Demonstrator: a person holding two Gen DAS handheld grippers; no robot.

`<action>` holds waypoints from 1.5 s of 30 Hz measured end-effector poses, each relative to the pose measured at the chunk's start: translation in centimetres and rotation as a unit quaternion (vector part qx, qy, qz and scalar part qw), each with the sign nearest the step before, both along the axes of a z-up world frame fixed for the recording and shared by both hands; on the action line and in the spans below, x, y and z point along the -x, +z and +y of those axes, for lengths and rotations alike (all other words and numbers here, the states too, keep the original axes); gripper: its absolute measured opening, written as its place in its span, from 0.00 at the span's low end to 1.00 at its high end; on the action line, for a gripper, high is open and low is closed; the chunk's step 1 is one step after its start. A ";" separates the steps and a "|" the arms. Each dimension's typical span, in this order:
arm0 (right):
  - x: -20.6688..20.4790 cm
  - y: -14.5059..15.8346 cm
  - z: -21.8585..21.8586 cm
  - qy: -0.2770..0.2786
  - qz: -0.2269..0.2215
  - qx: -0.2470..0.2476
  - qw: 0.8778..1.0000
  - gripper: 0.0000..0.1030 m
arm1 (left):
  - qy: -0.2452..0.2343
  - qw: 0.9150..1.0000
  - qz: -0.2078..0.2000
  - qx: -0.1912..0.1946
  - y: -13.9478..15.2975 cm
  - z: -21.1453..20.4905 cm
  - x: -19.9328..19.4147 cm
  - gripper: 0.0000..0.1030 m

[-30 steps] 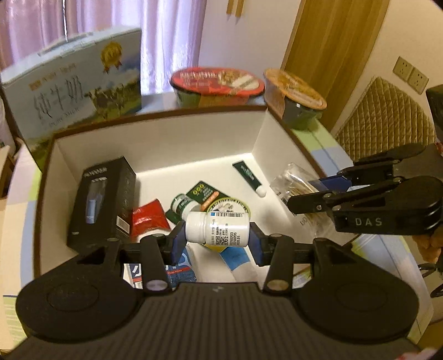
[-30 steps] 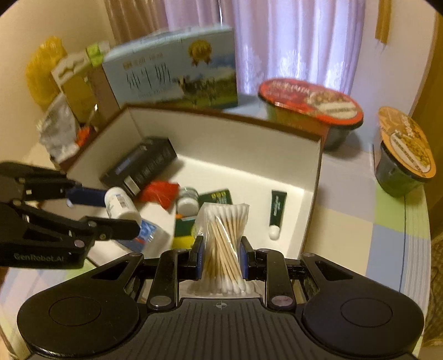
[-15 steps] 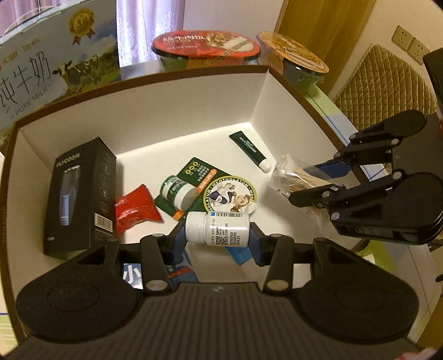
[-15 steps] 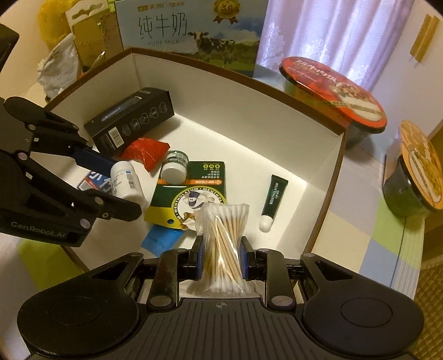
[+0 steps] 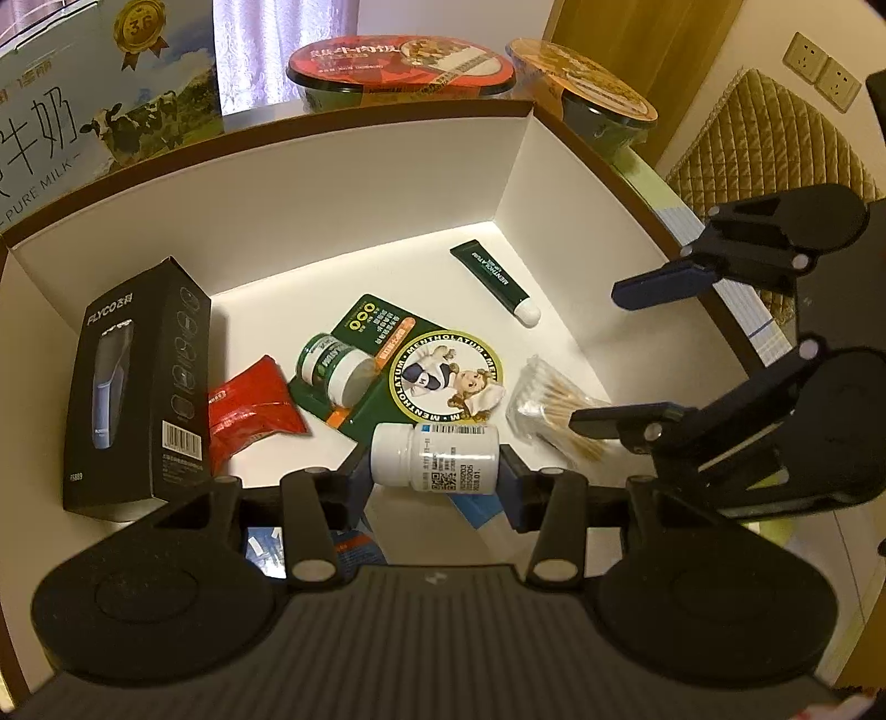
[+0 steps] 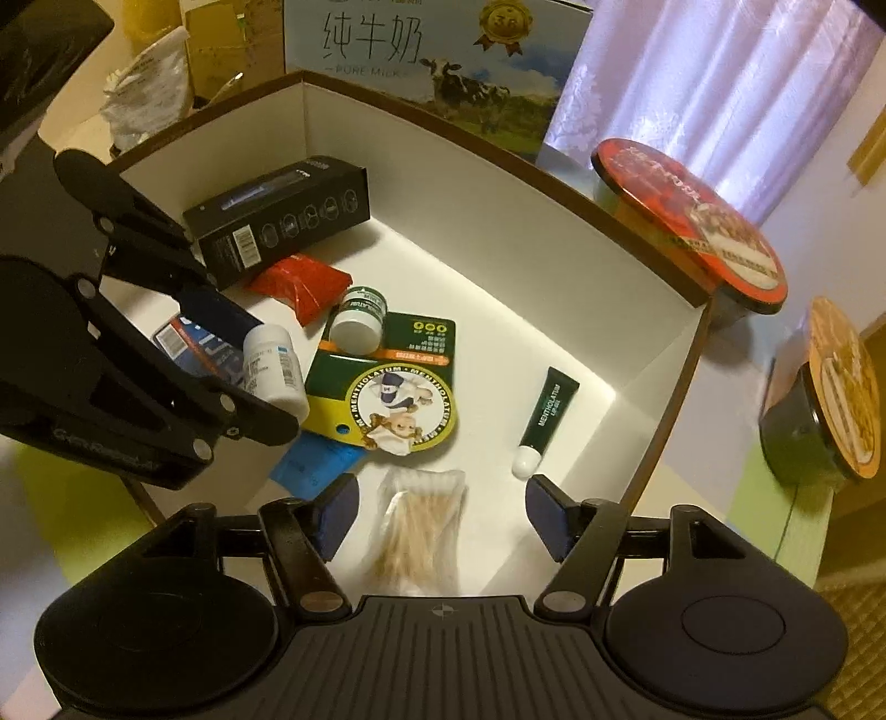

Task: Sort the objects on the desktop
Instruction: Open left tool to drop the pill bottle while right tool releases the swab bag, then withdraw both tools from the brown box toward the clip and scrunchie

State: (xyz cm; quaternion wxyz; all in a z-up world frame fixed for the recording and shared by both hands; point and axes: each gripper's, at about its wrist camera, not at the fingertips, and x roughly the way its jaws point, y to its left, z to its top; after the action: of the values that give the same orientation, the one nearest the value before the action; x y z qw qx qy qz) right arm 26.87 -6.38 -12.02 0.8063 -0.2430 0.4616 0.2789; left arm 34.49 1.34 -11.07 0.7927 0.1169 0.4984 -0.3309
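My left gripper point(image 5: 434, 479) is shut on a white pill bottle point(image 5: 434, 458), held sideways just above the floor of the white box point(image 5: 387, 183). In the right wrist view the same bottle point(image 6: 275, 370) shows in that gripper point(image 6: 260, 376). My right gripper point(image 6: 440, 512) hangs over the box's near right part, its jaws opening wide. The bag of cotton swabs point(image 6: 415, 531) lies loose on the box floor between them, touched by neither pad. From the left wrist view the bag point(image 5: 554, 407) lies beside the right gripper point(image 5: 620, 354).
In the box lie a black shaver carton point(image 5: 138, 382), a red packet point(image 5: 252, 407), a green Mentholatum card with a small jar point(image 5: 387, 365), a green tube point(image 5: 493, 274) and blue packets point(image 6: 318, 462). Behind stand a milk carton point(image 6: 437, 50) and two noodle bowls point(image 6: 698, 216).
The right gripper's jaws have spread and the cotton swab bag has dropped from them onto the box floor. Both grippers came lower into the box; the left still holds the bottle.
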 end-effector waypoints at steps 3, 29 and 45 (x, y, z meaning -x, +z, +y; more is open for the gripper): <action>0.1 0.1 -0.3 0.003 0.005 -0.007 1.000 0.65 | -0.003 1.000 0.001 -0.004 -0.1 -0.1 0.1 0.40; 0.4 0.3 -0.6 -0.001 0.019 -0.033 0.999 0.80 | -0.016 0.999 0.002 -0.042 -0.7 0.0 0.3 0.57; 1.5 1.6 -1.3 -0.028 0.008 -0.074 0.997 0.98 | 0.058 0.997 -0.019 -0.051 2.3 1.7 0.9 0.89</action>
State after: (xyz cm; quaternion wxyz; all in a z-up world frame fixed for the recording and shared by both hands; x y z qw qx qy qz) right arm 25.41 -7.67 -10.47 0.8260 -0.1675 0.4526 0.2914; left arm 33.56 3.00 -8.80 0.8130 0.1343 0.5053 -0.2562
